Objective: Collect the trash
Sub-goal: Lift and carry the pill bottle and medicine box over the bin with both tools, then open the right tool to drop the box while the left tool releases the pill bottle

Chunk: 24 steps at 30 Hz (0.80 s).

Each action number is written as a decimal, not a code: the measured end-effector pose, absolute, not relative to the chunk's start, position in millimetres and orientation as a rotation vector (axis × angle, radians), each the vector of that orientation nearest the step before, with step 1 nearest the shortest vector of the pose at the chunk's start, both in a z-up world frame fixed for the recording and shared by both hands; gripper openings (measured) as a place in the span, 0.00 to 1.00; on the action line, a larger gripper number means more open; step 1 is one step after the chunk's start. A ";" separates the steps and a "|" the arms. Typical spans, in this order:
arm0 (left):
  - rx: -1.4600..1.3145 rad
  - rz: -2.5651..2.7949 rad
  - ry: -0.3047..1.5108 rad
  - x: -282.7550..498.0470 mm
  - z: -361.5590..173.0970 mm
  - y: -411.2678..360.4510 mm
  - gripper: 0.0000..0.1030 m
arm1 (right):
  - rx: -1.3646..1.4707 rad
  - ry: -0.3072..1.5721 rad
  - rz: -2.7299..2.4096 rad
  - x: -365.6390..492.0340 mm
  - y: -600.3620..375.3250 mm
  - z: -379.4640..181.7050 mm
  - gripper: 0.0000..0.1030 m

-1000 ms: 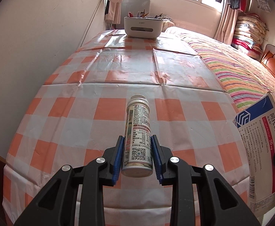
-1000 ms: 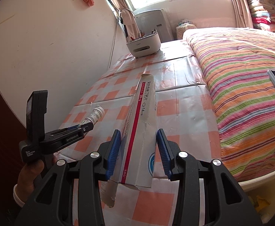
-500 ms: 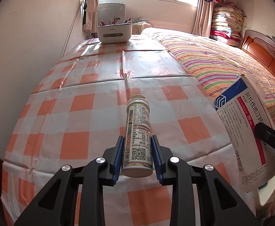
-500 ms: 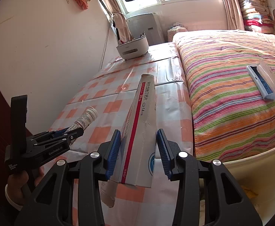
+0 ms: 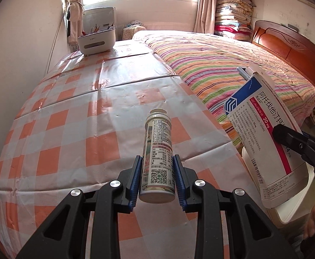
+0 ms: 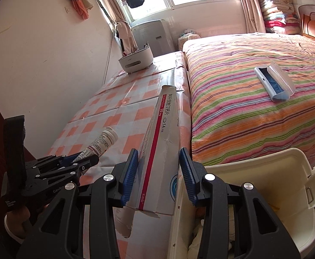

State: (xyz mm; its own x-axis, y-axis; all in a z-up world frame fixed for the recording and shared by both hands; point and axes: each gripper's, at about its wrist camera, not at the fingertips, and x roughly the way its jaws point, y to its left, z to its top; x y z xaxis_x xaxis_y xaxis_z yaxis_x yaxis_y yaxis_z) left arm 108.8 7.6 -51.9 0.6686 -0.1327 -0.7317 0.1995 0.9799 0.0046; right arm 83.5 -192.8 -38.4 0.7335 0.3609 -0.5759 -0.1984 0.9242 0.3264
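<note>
Carrying both pieces of trash off the checkered table (image 5: pixel 75 133) toward the cream bin (image 6: pixel 265 164) beside the bed. Next: bringing each over the bin's open mouth, then spreading the jaws. Clamped in the right gripper (image 6: pixel 159 172), a flattened medicine box (image 6: pixel 164 133), tilted forward, at the bin's rim. Clamped in the left gripper (image 5: pixel 156 172), a small labelled bottle (image 5: pixel 158 151), over the table edge.

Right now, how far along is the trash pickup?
Both pieces are lifted off the checked tablecloth. In hand: left gripper clamps the bottle; right gripper clamps the medicine box. Left: drop both into the white bin, which already holds some scraps.
</note>
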 end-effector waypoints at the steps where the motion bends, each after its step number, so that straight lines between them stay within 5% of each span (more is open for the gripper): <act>1: 0.092 -0.197 0.817 107.2 -52.2 3.0 0.28 | 0.253 0.679 0.306 81.9 -196.4 -38.8 0.38; 24: 0.154 -0.414 0.817 80.5 -55.2 -96.6 0.28 | 0.320 0.643 0.142 44.4 -273.9 -47.8 0.38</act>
State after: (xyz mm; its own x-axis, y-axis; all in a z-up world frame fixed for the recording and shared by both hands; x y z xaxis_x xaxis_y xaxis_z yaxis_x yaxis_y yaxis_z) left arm 80.5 -96.6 -55.2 0.6096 -0.2985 -0.7343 0.4156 0.9092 -0.0246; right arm 44.4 -273.9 -47.8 0.7928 0.2280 -0.5652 -0.0314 0.9414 0.3357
